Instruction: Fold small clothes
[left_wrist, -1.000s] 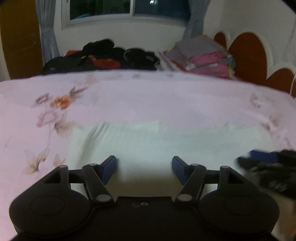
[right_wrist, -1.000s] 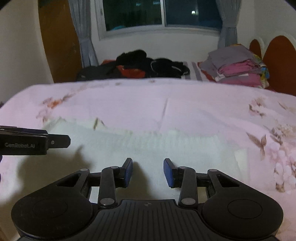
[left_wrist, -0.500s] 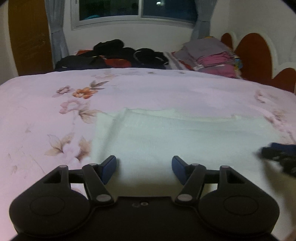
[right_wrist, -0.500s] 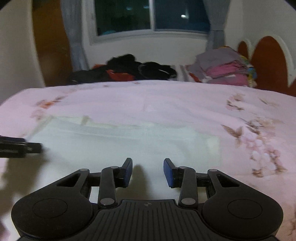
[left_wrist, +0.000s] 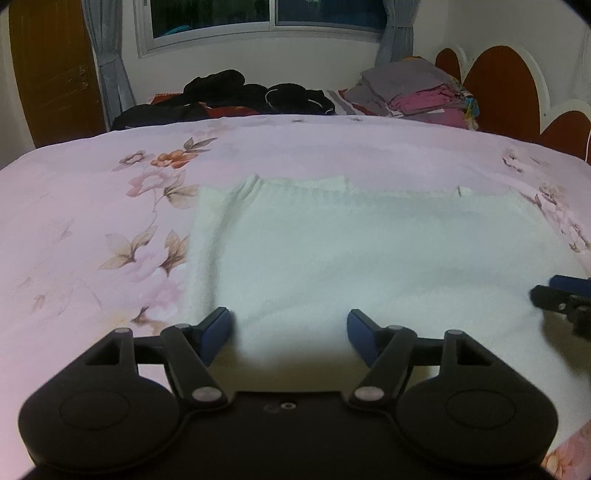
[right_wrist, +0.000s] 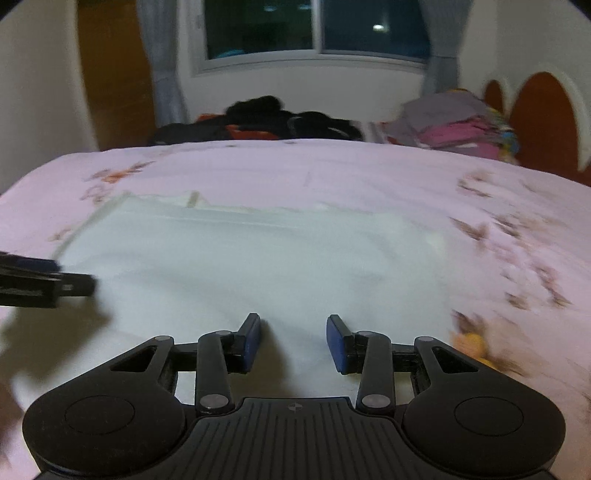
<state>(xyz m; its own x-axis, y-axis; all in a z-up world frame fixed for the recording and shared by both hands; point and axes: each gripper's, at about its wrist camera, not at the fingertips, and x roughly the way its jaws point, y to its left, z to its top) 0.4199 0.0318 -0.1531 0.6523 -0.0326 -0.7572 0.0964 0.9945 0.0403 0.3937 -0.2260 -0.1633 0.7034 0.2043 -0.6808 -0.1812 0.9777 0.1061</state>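
A pale white small garment (left_wrist: 369, 251) lies spread flat on the pink floral bed sheet (left_wrist: 92, 229). My left gripper (left_wrist: 288, 321) hovers over the garment's near left part. Its jaws are opening and nothing is between the blue pads. In the right wrist view the same garment (right_wrist: 240, 258) fills the middle. My right gripper (right_wrist: 292, 325) sits over its near edge, open, with only cloth below the gap and no fold pinched. Each gripper shows at the other view's edge: the right gripper (left_wrist: 565, 295) and the left gripper (right_wrist: 44, 280).
At the far side of the bed lie a heap of dark clothes (left_wrist: 240, 96) and a stack of folded grey and pink clothes (left_wrist: 417, 92). A red-brown scalloped headboard (left_wrist: 502, 88) stands at the right, a brown door (left_wrist: 51, 74) at the left.
The two grippers have slid apart along the garment's near edge, the left one leftward and the right one rightward. The garment itself has stayed flat and unmoved.
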